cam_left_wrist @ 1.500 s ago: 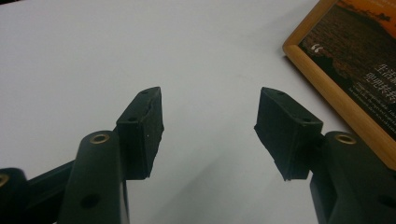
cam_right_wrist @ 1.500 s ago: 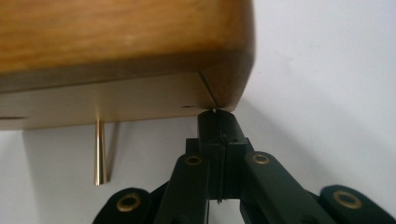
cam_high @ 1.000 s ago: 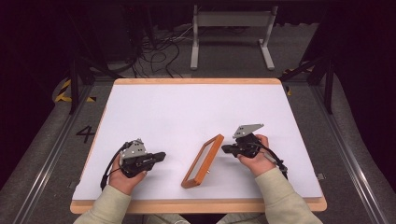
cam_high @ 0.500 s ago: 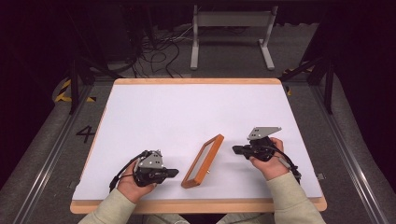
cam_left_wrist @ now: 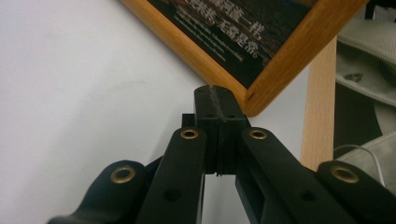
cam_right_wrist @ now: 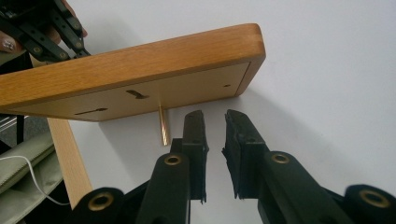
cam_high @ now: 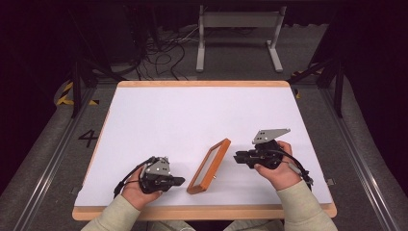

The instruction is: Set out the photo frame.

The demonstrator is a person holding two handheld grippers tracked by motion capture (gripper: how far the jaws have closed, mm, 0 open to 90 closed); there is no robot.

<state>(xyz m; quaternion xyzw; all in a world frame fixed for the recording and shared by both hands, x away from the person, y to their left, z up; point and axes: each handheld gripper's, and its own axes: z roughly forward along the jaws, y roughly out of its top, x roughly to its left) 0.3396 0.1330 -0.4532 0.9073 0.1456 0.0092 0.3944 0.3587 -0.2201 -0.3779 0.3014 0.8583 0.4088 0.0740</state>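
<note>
A wooden picture frame (cam_high: 209, 166) stands tilted on the white table (cam_high: 192, 120), propped on a brass peg (cam_right_wrist: 163, 125) at its back. My left gripper (cam_high: 182, 181) is shut, with nothing between its jaws. In the left gripper view its tip (cam_left_wrist: 219, 100) sits right at the lower corner of the frame's front (cam_left_wrist: 261, 42). My right gripper (cam_high: 236, 157) is behind the frame. Its jaws have just been opening and now stand slightly apart (cam_right_wrist: 215, 116) with nothing between them, just short of the frame's back (cam_right_wrist: 140, 70) and beside the peg.
The table's wooden front edge (cam_high: 202, 211) runs close under both hands. Beyond the far edge are a metal stand (cam_high: 238, 29) and loose cables (cam_high: 163, 53) on the floor. A "4" (cam_high: 89, 138) is marked on the floor at left.
The left hand has slid right, up to the frame's near corner. The right hand has drawn back to the right of the frame, and its jaws have parted a little. The frame has stayed put.
</note>
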